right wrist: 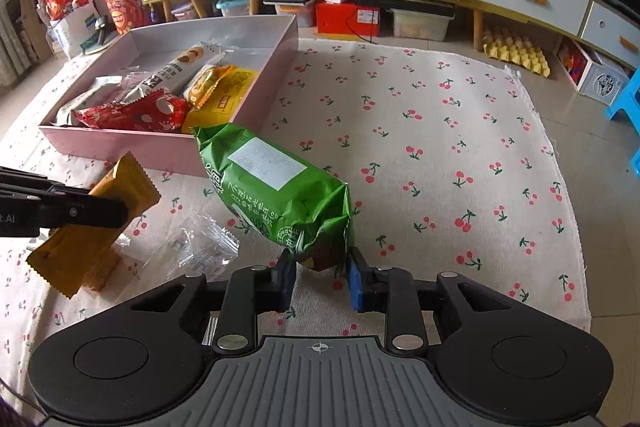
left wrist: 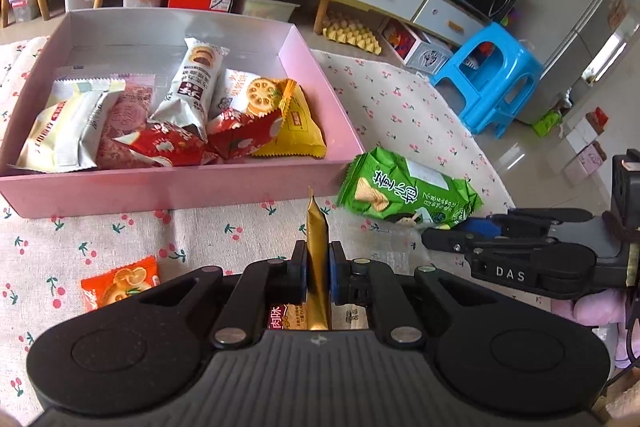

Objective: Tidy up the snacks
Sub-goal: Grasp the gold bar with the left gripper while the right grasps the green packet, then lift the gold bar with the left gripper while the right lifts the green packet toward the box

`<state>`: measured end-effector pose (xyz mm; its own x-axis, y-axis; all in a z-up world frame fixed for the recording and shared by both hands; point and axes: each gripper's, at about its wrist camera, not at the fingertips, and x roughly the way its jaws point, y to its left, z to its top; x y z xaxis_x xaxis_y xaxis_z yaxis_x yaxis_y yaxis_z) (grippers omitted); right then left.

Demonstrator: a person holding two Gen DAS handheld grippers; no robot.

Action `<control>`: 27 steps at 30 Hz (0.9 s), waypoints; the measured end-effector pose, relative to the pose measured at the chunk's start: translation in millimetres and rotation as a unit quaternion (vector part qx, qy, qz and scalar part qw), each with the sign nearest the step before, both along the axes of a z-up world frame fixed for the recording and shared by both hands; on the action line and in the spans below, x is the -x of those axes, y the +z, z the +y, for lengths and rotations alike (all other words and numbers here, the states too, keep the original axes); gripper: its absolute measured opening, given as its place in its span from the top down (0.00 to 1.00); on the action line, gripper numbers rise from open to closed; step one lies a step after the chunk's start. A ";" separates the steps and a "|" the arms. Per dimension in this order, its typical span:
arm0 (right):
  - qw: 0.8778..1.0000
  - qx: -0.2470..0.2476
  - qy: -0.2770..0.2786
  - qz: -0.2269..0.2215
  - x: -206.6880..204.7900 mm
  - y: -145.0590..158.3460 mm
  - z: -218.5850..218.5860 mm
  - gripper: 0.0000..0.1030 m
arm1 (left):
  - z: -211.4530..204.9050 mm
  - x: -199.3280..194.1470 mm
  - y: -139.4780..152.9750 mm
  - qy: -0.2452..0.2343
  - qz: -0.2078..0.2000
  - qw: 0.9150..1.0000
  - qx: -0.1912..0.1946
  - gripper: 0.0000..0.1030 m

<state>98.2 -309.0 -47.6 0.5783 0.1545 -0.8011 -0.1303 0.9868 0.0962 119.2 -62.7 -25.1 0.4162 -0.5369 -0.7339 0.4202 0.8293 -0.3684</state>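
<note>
Clamped edge-on between the pads of the left gripper (left wrist: 318, 267) is a gold snack packet (left wrist: 317, 259), its long axis running straight ahead out of the jaws; the right wrist view shows the same packet (right wrist: 94, 223) as a flat rectangle lifted off the cherry-print cloth (right wrist: 440, 131). Directly ahead of that gripper, with only a strip of cloth between, stands the near wall of the pink box (left wrist: 168, 187), where roughly 8 wrapped snacks already lie. So, as I judge it, the move for this hand is forward and over that wall, then a release; the packet's length already points into the box.

On the other side, the right gripper (right wrist: 320, 283) has its jaws pinched on the near end of the green chip bag (right wrist: 276, 187). The bag's long axis runs away from the fingers and leans to their left, its far end almost at the box's near right corner. That bag looks puffy and light, gripped by its crimped end only, so it may swing or slip when carried.

Of the 2 hands, the left has the shorter path; the right must travel left across the cloth. An orange packet (left wrist: 120, 283) and a clear wrapper (right wrist: 204, 247) remain loose on the cloth.
</note>
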 end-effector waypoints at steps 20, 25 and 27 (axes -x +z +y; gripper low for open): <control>0.997 -0.061 -0.003 -0.039 33.6 45.5 -9.8 0.99 | 15.5 1.9 16.8 0.013 -0.030 0.999 0.010 0.91; 0.998 -0.039 0.020 -0.048 37.4 46.7 -2.6 0.85 | 15.9 3.5 15.4 0.012 -0.028 1.000 0.007 0.91; 0.998 -0.014 0.032 -0.055 36.4 43.2 2.6 0.44 | 14.9 3.7 13.6 0.010 -0.027 1.000 0.004 0.91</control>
